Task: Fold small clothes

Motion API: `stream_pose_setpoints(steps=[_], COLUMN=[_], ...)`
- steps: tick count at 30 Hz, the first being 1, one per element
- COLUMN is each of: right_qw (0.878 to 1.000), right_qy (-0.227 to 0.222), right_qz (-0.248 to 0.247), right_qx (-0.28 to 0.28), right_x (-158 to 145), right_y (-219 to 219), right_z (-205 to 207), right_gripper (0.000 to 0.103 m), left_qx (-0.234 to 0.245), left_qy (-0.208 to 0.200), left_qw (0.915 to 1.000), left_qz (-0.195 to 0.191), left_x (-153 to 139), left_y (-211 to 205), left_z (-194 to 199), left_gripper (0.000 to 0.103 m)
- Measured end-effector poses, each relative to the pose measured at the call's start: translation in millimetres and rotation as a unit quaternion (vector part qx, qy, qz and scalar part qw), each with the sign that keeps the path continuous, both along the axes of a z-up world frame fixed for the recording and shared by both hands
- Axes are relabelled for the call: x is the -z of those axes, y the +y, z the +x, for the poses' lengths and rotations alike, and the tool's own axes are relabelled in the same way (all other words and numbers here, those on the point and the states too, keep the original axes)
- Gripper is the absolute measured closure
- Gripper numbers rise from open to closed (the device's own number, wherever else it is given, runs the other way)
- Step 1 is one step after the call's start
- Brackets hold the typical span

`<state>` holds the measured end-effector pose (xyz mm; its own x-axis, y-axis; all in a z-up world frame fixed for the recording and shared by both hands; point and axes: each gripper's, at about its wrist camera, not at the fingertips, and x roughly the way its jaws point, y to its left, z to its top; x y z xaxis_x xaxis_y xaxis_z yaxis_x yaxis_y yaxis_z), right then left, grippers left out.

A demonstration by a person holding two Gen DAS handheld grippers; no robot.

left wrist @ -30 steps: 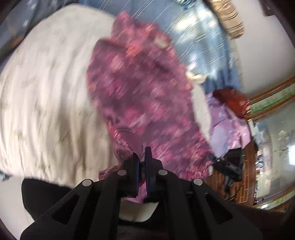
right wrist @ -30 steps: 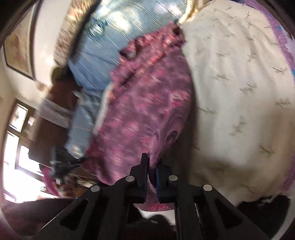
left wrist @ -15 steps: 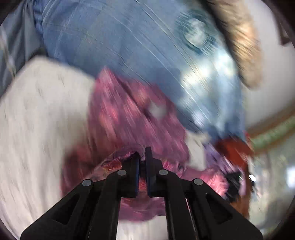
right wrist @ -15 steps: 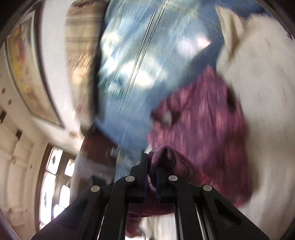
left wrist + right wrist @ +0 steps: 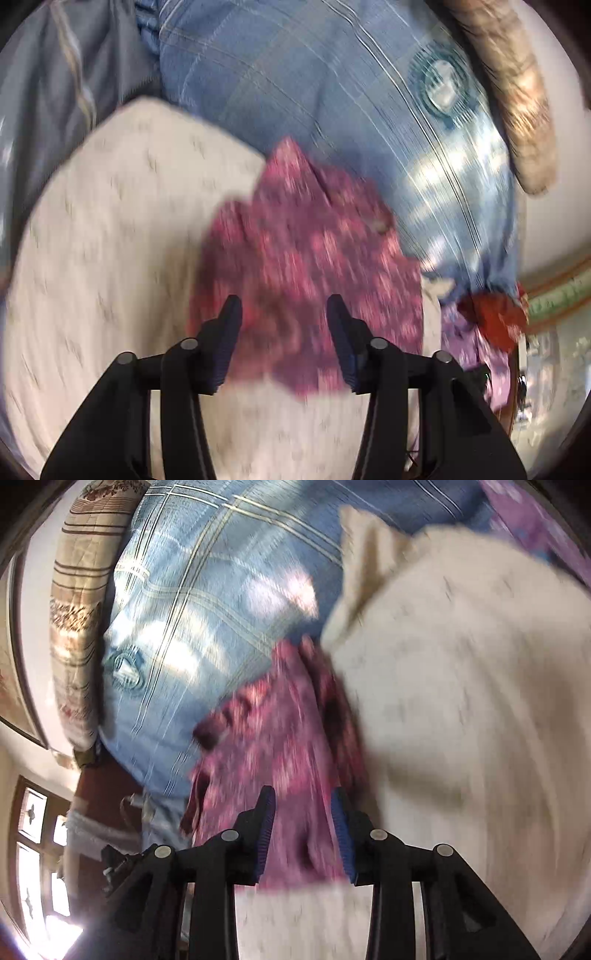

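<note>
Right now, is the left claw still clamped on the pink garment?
No, the left claw stands open above the pink garment, having just been opening.

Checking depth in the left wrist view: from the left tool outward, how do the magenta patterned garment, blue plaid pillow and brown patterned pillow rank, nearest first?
1. Magenta patterned garment: directly ahead of the left tool, lying on the cream sheet.
2. Blue plaid pillow: beyond the garment, upper centre.
3. Brown patterned pillow: farthest, upper right, behind the blue one.
</note>
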<state>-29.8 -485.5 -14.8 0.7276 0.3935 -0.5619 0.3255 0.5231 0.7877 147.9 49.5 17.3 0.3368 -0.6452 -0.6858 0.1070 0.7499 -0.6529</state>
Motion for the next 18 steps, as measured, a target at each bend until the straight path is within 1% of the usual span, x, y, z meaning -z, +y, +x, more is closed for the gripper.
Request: stream_pose_setpoints(steps=[2, 4, 5, 6, 7, 9, 12, 14, 15, 16, 17, 18], right_qw=[1.0, 0.999, 0.999, 0.999, 0.999, 0.998, 0.998, 0.997, 0.995, 0.994, 0.995, 0.995], right_qy=[-0.001, 0.003, 0.006, 0.014, 0.025, 0.033, 0.017, 0.009, 0.009, 0.007, 0.004, 0.002], right_qz=[0.018, 0.029, 0.032, 0.033, 0.036, 0.047, 0.051, 0.068, 0.082, 0.085, 0.076, 0.063], right_qx=[-0.004, -0.021, -0.027, -0.03, -0.029, -0.017, 0.014, 0.041, 0.055, 0.064, 0.072, 0.073], right_x=[9.7, 17.8, 21.0, 25.8, 31.2, 38.5, 37.7, 39.5, 42.5, 42.3, 40.6, 38.4], right_y=[10.2, 17.5, 22.6, 28.0, 33.0, 40.1, 39.2, 34.0, 31.3, 30.0, 29.3, 28.8], right_z=[-13.6, -23.2, -22.5, -19.3, -15.8, -10.5, -4.3, 3.7, 9.5, 14.4, 21.4, 28.6], right_gripper=[0.054, 0.052, 0.051, 0.048, 0.047, 0.046, 0.041, 0.034, 0.033, 0.033, 0.035, 0.052], left_qx=[0.014, 0.034, 0.041, 0.038, 0.036, 0.022, -0.008, -0.024, -0.028, -0.032, -0.035, -0.038], left_qy=[0.015, 0.027, 0.033, 0.044, 0.053, 0.069, 0.086, 0.097, 0.102, 0.1, 0.095, 0.083], left_qw=[0.9995, 0.9976, 0.9967, 0.9953, 0.9942, 0.9927, 0.9914, 0.9896, 0.989, 0.9891, 0.99, 0.9918], left_qz=[-0.025, -0.055, -0.062, -0.078, -0.087, -0.097, -0.099, -0.103, -0.104, -0.103, -0.098, -0.09], left_x=[15.0, 33.5, 39.4, 48.3, 52.9, 60.8, 71.3, 77.9, 80.1, 78.8, 76.5, 71.2], left_y=[-4.6, -10.2, -14.4, -17.9, -21.0, -23.6, -28.0, -30.7, -32.7, -35.7, -35.5, -37.5], left_z=[-22.6, -39.4, -42.2, -43.3, -41.8, -35.9, -21.3, -7.3, -2.1, 4.5, 7.4, 11.1], left_gripper=[0.041, 0.041, 0.041, 0.041, 0.041, 0.041, 0.041, 0.041, 0.041, 0.041, 0.044, 0.058])
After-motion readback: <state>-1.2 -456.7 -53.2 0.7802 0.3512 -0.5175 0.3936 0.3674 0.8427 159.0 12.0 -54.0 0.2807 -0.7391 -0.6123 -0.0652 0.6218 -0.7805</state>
